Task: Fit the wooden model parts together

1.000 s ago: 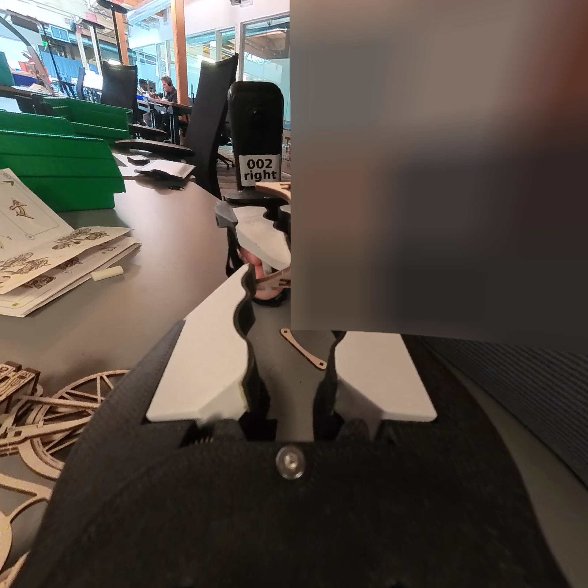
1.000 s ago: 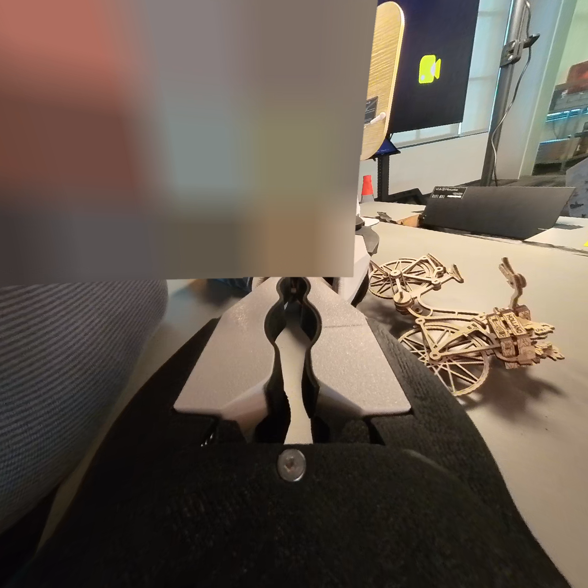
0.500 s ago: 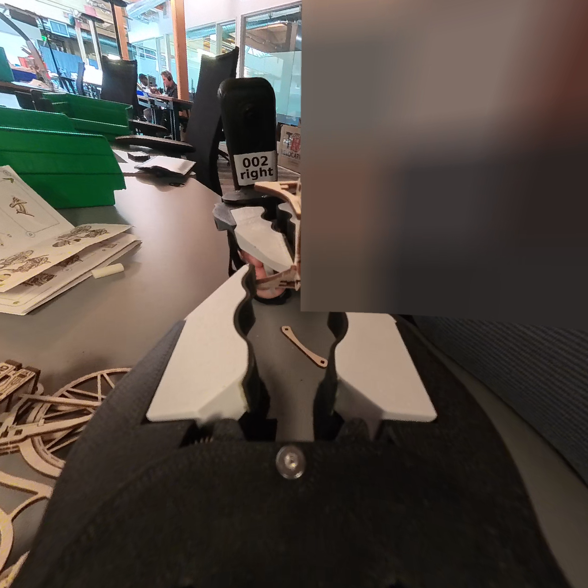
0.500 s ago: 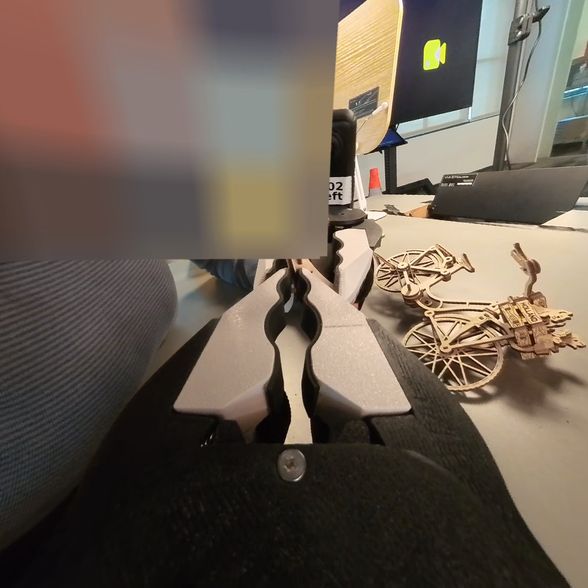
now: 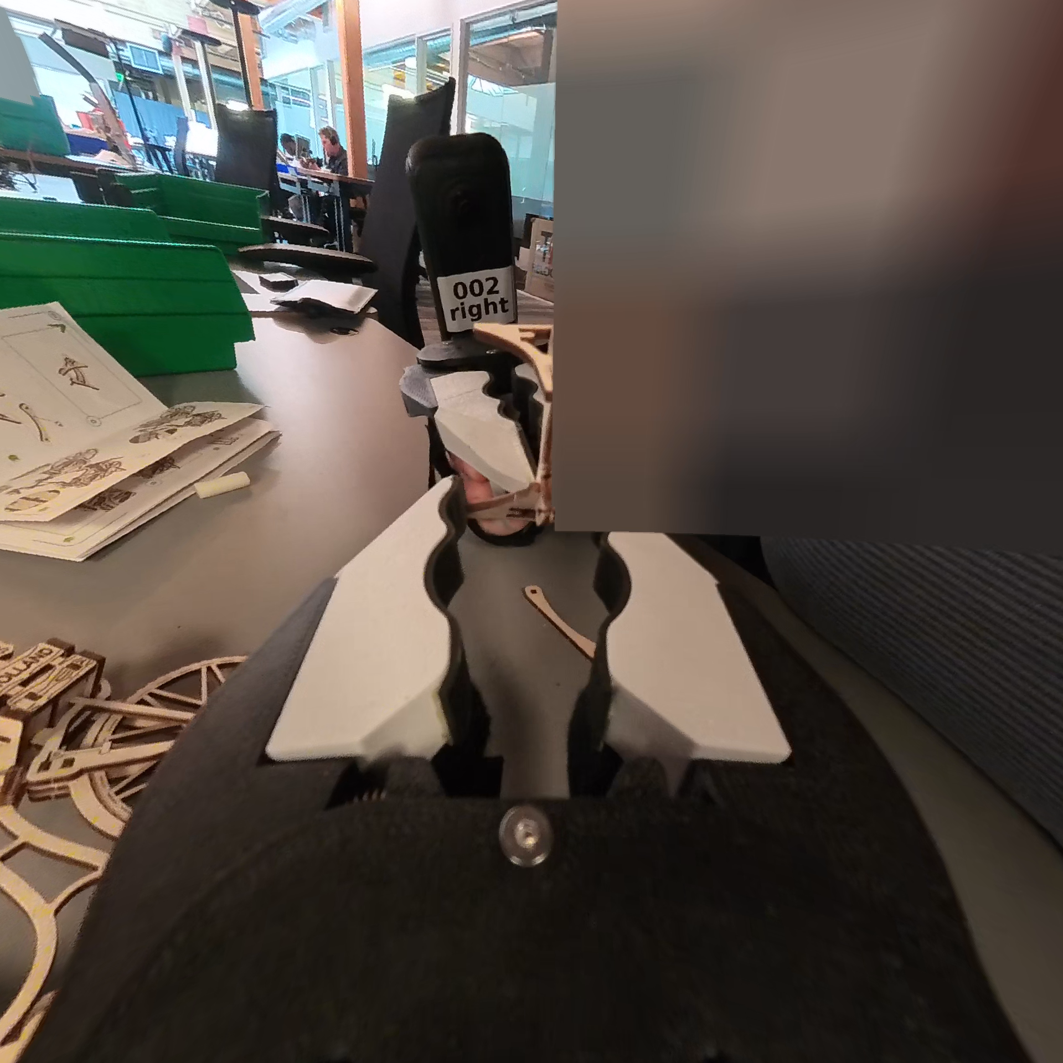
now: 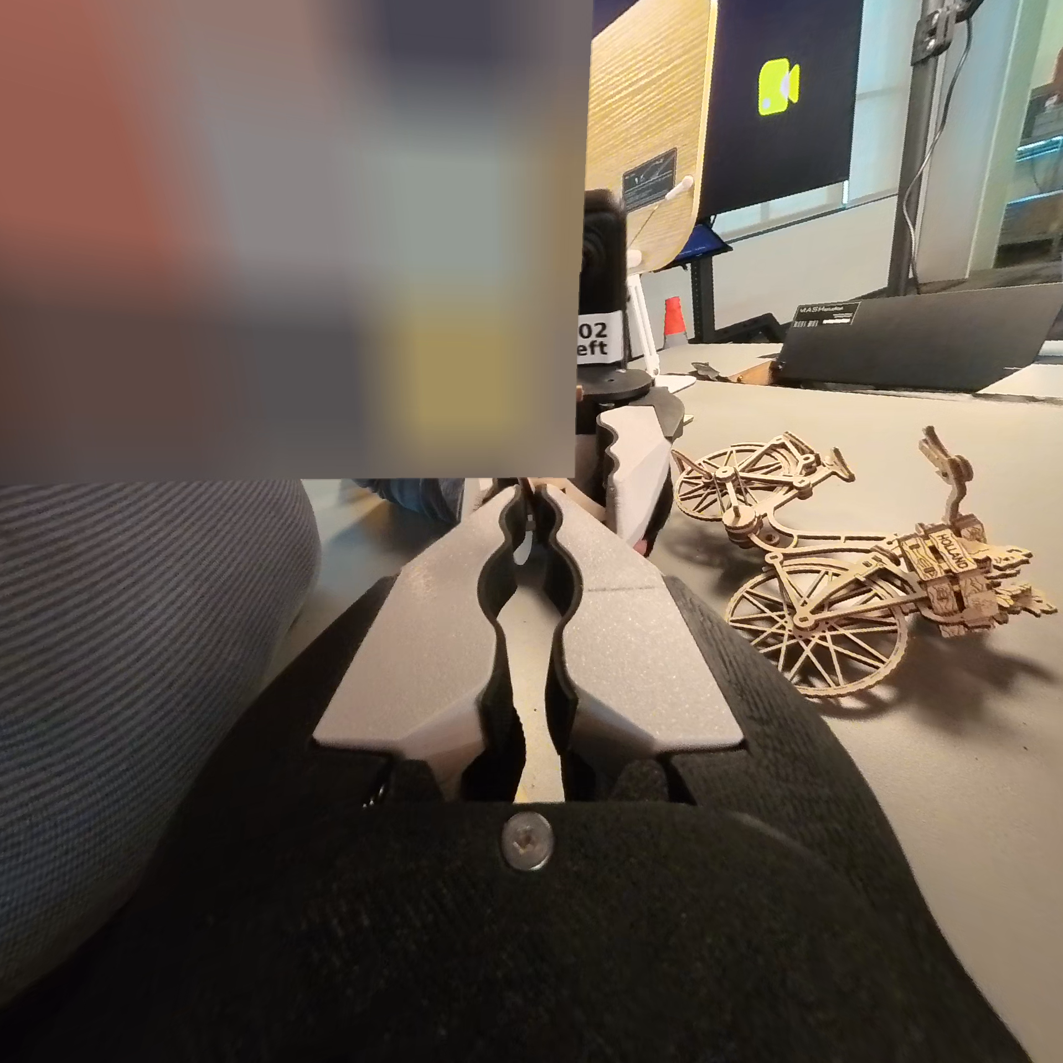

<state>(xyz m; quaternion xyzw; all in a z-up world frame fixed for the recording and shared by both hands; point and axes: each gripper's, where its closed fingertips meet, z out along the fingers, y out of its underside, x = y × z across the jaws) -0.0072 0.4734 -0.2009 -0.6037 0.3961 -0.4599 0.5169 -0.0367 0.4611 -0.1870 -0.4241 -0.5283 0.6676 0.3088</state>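
— While the left tool (image 5: 526,581) sits with its fingers well apart and nothing between them, what is the right one doing?
— The right tool (image 6: 526,512) is nearly closed, its tips pinching a thin wooden part (image 5: 540,414) that stands upright; a blur patch hides much of it.
— Why is it held up like that?
— Probably to offer the part edge-on to the left tool, which faces it from close by with room to close on it.
— And the loose strip?
— One small curved wooden strip (image 5: 557,620) lies flat on the grey surface (image 5: 322,402), seen through the left tool's gap. It looks like the next bit to fit.
— Where is the rest of the model?
— Two wooden bicycles (image 6: 828,552) lie on their sides on the surface, to the right in the right wrist view, the nearer joined to a small wooden block; they are well clear of both tools.
— Anything else to count?
— One stack of instruction sheets (image 5: 98,425), one small white stick (image 5: 221,484) beside it, and green trays (image 5: 115,282) behind; their number is hard to tell.
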